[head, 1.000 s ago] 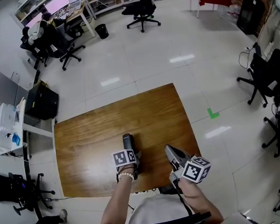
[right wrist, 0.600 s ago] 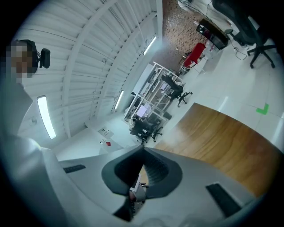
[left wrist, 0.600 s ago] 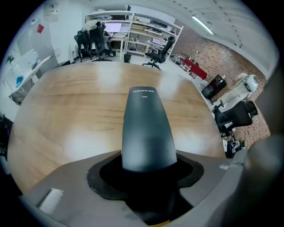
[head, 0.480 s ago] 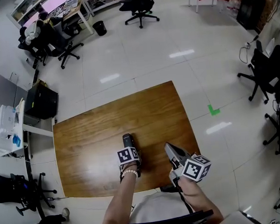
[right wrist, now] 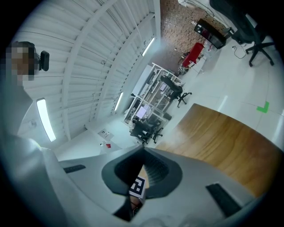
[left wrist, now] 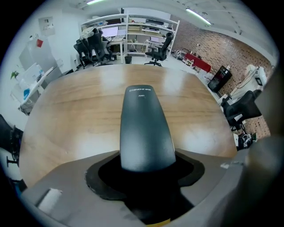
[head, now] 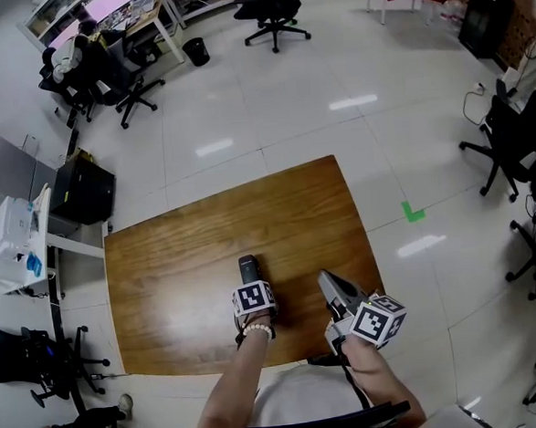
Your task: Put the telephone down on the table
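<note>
Telephone (head: 247, 268) first: in the head view we see a dark handset poking out just ahead of the left gripper (head: 252, 290), over the near middle of the table (head: 170, 252). The fingers point steeply down at the wood. The right gripper (head: 330, 286) hangs well to the right of those fingers, near the table's front edge, with bare wood between them. Office chairs (head: 272, 16) and a green floor mark (head: 413, 213) lie far beyond the fingers and block nothing.

In the left gripper view the fingers stand wide and are closed on the handset's near end, and its rounded back runs away from them toward the wood. We cannot tell whether the far end touches the table. We judge the best way is to sink until that end rests, tip the handset flat, then spread the fingers. After that we draw straight back along its length, so the pads do not drag it.

In the right gripper view the fingers are together and hold nothing. Through the gap behind their tips we see the left gripper's marker cube (right wrist: 137, 186). This gripper is best left parked.
</note>
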Demonstrator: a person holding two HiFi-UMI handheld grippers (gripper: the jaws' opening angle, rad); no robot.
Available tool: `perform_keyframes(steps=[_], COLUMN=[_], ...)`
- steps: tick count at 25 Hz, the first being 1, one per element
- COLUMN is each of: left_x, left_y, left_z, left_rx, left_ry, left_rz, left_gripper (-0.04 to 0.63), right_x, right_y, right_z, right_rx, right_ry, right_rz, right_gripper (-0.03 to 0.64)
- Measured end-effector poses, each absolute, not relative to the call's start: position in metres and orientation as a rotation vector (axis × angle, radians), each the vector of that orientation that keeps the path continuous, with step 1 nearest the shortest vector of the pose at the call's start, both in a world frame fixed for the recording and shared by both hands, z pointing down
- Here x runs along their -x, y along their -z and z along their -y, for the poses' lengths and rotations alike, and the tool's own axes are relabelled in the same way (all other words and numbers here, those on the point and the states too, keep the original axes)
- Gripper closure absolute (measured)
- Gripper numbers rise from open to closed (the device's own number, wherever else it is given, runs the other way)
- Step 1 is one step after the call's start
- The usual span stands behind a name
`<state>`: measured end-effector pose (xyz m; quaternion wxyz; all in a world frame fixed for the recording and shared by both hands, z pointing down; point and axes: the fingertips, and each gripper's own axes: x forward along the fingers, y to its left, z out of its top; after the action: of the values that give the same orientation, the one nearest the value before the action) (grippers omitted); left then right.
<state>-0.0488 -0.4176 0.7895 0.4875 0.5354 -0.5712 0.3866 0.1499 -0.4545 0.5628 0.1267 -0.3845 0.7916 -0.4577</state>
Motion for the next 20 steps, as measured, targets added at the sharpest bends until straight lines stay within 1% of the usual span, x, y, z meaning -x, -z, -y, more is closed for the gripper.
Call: perform_keyframes(steps=[7,13,14,17,20], left_x=[0.042,0.050,0.051,0.055,0.048], left_y=[-0.782,-0.776,-0.773,-0.763,-0.742], left_z=[0.423,0.430,0.431,0.428,0.424], left_rx=[-1.326,-1.356,-1.362,-1.384,-1.437], left_ry=[-0.985,-1.021,-1.002,-0.880,-0.678], left_rz=[1.444,1.523,1.539,1.538,1.470], left_gripper=[0.273,0.223,0.206,0.203,0.193], right_x=[-0.155,-0.155,-0.156,-0.156,-0.154], right_y=[-0.563,-0.560,-0.559,-0.556,-0.553], right_z=[0.454,0.450,0.449,0.444,0.439], right_rx=[1.123,1.132,1.133,1.136,1.129], right_ry=[1.325,1.307,1.304,1.295,1.283], right_rz=[-2.298,-2.300,-2.302,-2.307,-2.322], right_gripper=[0.614,0.614,0.614,0.614,0.614])
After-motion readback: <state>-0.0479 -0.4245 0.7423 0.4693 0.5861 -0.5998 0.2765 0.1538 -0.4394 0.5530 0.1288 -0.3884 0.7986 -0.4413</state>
